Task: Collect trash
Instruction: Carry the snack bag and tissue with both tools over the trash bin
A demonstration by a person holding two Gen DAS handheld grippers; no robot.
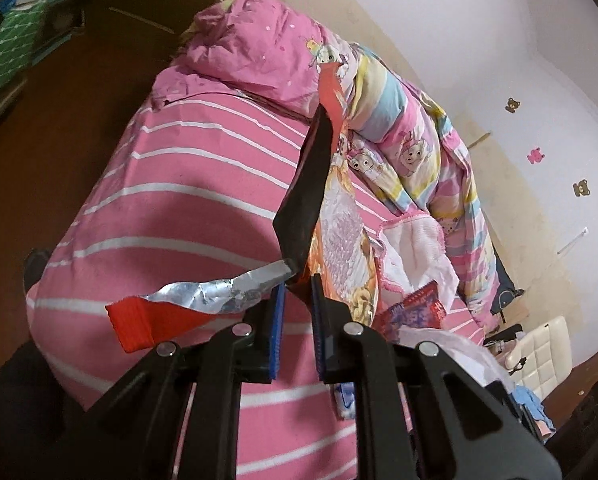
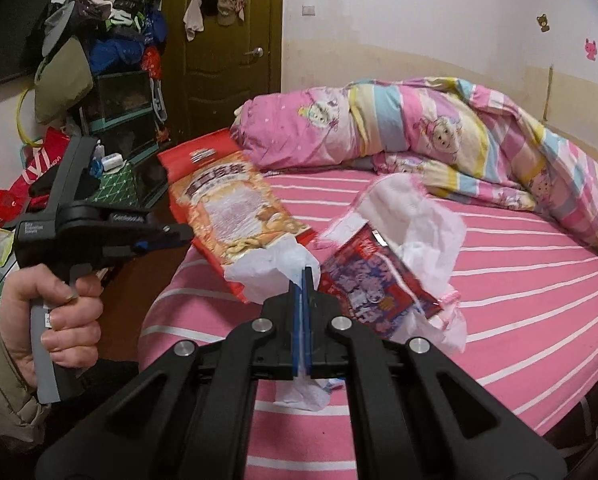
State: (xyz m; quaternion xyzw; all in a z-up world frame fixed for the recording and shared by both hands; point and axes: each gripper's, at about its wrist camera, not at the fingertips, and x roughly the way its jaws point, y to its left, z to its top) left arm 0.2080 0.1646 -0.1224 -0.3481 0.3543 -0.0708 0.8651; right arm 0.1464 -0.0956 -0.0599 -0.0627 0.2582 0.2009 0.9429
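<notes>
An orange snack wrapper (image 2: 235, 204) is being pinched at its torn foil edge by the left claw (image 1: 297, 288), its pads nearly pressed together, and is being held above the pink striped bed (image 2: 519, 280). White tissue (image 2: 275, 268) is being pinched by the right claw (image 2: 303, 276), pads pressed together; a red-and-purple packet (image 2: 375, 284) is lying in the tissue, at three o'clock of that claw. The left claw's handle is being gripped by a hand (image 2: 59, 312) at nine o'clock.

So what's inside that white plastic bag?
A red and purple snack packet shows through the mouth of the white plastic bag, which the right gripper pinches by its edge. Anything deeper is hidden by the plastic.
</notes>
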